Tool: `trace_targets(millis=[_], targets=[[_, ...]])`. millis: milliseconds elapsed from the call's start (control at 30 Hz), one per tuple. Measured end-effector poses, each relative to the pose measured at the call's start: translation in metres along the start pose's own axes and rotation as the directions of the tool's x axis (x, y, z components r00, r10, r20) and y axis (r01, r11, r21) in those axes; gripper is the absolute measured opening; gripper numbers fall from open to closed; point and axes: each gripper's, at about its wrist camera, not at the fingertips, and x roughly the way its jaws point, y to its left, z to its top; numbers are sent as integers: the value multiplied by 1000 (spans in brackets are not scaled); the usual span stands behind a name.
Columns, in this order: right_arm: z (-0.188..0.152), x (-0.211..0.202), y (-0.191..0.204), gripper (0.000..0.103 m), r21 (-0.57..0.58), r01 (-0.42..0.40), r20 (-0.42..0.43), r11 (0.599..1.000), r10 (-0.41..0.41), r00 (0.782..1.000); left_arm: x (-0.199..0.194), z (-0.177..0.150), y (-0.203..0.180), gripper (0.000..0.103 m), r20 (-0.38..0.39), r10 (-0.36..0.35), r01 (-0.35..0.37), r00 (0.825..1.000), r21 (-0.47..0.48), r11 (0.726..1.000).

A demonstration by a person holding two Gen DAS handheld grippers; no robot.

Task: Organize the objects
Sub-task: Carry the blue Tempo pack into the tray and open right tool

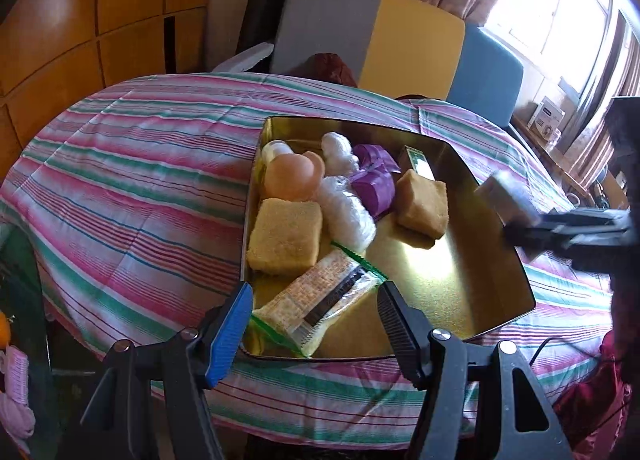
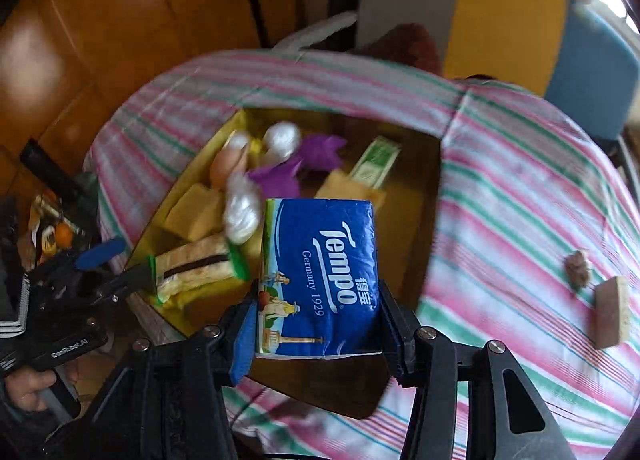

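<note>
Gold metal tray [image 1: 500, 280]: many items stowed. Blue Tempo tissue pack [image 2: 320, 280] pinched in right gripper [image 2: 318, 320], above tray; left gripper [image 1: 316, 324] spread, empty. Beyond right fingers: tan block [image 2: 610, 316] outstanding.

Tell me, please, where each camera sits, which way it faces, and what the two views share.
Left wrist: on the left gripper, looking down over its open fingers at the tin on the striped cloth; the right gripper enters at right.
Right wrist: on the right gripper, looking down past the tissue pack it grips; the left gripper and a hand show at left.
Shared: tin, cloth, cracker pack.
</note>
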Motion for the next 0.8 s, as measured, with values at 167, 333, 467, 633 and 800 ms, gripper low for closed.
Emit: trace_targets(millis=[167, 333, 467, 633, 800], targets=[[13, 39, 27, 53, -14, -9, -101, 1000, 7, 995, 5, -3, 12, 65, -18, -3, 2, 1000, -31, 1000], [21, 73, 37, 53, -3, 9, -174, 1000, -9, 985, 8, -5, 18, 65, -27, -16, 14, 1000, -49, 999], [26, 92, 42, 53, 12, 21, -197, 1000, -18, 980, 11, -6, 21, 65, -35, -22, 20, 999, -59, 998], [28, 102, 46, 54, 9, 51, -189, 999, -48, 981, 12, -7, 23, 65, -39, -23, 20, 999, -67, 998], [28, 97, 47, 71, 5, 44, -151, 999, -43, 988, 10, -6, 24, 65, -33, -21, 19, 999, -69, 997]])
